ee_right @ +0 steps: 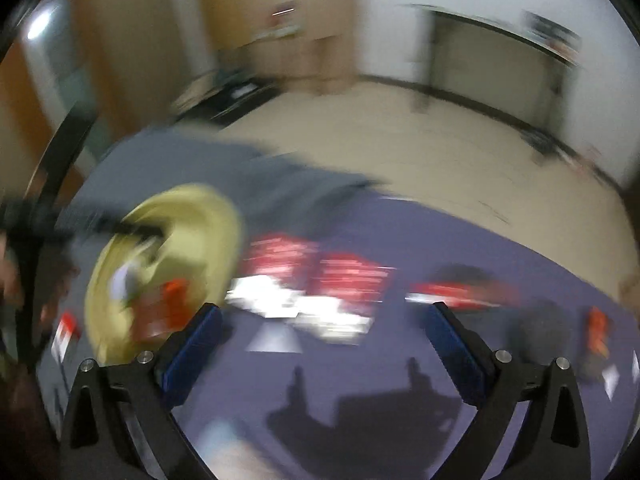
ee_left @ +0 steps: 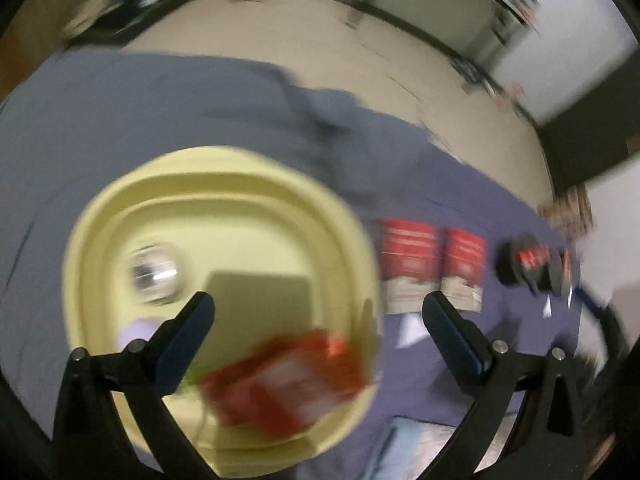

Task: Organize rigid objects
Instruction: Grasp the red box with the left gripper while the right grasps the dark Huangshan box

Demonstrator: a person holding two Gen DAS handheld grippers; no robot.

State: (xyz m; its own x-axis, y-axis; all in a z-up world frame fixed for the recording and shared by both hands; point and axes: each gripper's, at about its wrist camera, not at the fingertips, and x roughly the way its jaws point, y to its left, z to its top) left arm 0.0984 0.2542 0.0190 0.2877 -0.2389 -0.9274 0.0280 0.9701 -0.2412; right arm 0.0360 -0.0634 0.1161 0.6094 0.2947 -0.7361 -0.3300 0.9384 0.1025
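A pale yellow tub (ee_left: 100, 216) stands on the purple cloth; inside lie a shiny round metal item (ee_left: 154, 272), a flat olive card and a blurred red packet (ee_left: 288, 380). My left gripper (ee_left: 320, 320) hangs above the tub's right side, wide open, nothing between its fingers. To the right of the tub lie two red and white boxes (ee_left: 432, 264) and a black object with a red label (ee_left: 528, 262). My right gripper (ee_right: 324, 332) is open over bare cloth, with the tub (ee_right: 208, 208) at its left and the blurred red boxes (ee_right: 320, 272) ahead.
The purple cloth (ee_right: 500, 248) covers a table that ends at a beige floor (ee_left: 304, 40). A red item (ee_right: 598, 332) lies far right. The left tool's black frame (ee_right: 48, 184) crosses the right wrist view at left. Both views are motion-blurred.
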